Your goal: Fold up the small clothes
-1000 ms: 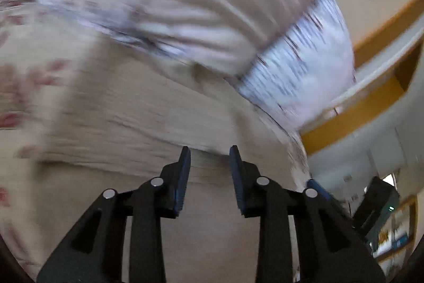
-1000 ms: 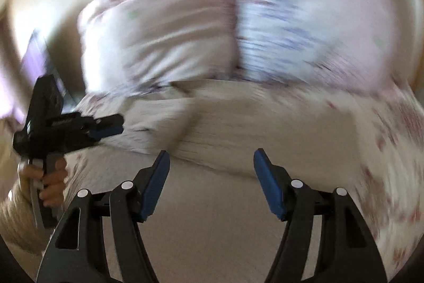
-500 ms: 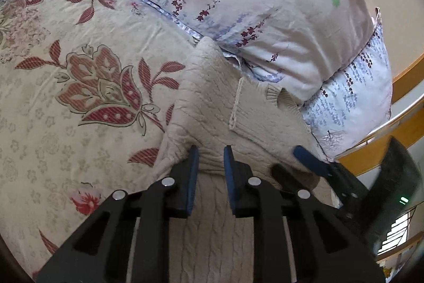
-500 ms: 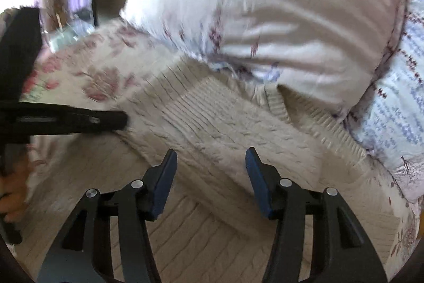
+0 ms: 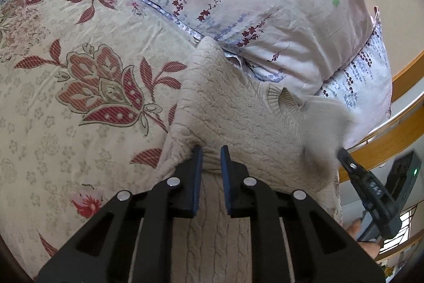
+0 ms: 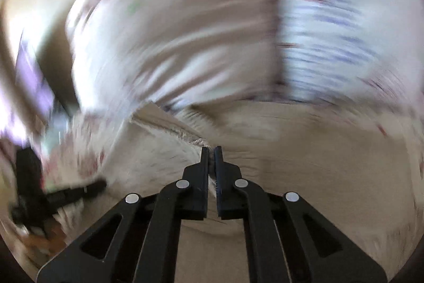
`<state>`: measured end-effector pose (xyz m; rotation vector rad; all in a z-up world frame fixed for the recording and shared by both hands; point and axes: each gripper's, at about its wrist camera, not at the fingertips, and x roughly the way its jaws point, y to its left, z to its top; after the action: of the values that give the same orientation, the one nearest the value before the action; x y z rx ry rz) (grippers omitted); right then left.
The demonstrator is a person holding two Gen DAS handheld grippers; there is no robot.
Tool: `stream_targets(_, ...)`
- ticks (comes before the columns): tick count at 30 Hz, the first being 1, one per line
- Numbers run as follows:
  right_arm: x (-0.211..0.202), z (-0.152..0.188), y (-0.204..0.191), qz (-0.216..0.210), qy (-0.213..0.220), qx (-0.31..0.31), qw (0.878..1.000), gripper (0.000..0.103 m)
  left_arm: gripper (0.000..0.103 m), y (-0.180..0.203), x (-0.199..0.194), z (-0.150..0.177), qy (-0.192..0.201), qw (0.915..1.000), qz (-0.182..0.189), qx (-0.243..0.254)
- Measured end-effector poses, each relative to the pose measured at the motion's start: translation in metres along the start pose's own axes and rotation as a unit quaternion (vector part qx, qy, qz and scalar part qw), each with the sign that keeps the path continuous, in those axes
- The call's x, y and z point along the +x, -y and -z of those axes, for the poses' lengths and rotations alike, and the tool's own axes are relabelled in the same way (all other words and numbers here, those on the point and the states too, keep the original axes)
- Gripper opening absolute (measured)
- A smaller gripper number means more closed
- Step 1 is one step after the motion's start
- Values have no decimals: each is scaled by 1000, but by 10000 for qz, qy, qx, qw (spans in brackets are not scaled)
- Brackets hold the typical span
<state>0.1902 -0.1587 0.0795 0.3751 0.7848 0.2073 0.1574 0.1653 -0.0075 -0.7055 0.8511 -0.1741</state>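
Behind the cream sweater [image 5: 238, 113], two floral pillows [image 5: 251, 4] crowd the bedspread [image 5: 79, 97].

Left gripper [image 5: 210, 151] jaws pinching cream knit sweater [image 5: 238, 118], floral bedspread [image 5: 79, 97], pillow [image 5: 251, 4]

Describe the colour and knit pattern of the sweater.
Beige cable-knit sweater, clearest in the left wrist view.

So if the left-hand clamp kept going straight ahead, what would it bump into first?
Most likely the beige cable-knit sweater: the left gripper has a fold of it between its fingers, with more knit ahead. Beyond lies the pale floral pillow, though depth is hard to judge.
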Motion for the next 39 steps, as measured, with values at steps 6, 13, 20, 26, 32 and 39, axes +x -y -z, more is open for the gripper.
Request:
stream_targets(6,-24,25,93,518,-570,1388,9873,14,15,-1,-1,0,-11,10000,25,25)
stream_targets(13,-34,14,139,366,-432,2084,9764,54,16,-3,-2,-1,-61,9999,99,-38)
stream_targets(20,-4,24,148,142,-855,2296,9694,34,16,-2,-2,-1,-70,10000,53,9)
stream_targets(26,-17,17,134,4,-418,1885,9812,9,26,0,-1,-2,-96,9999,132,20)
stream_targets(32,-34,26,123,438,-326,1445,9880,9,36,8,-1,-2,-126,9997,151,162)
stream_targets(39,-17,27,128,601,-697,1553,9836,12,37,11,0,-2,-169,9995,133,225)
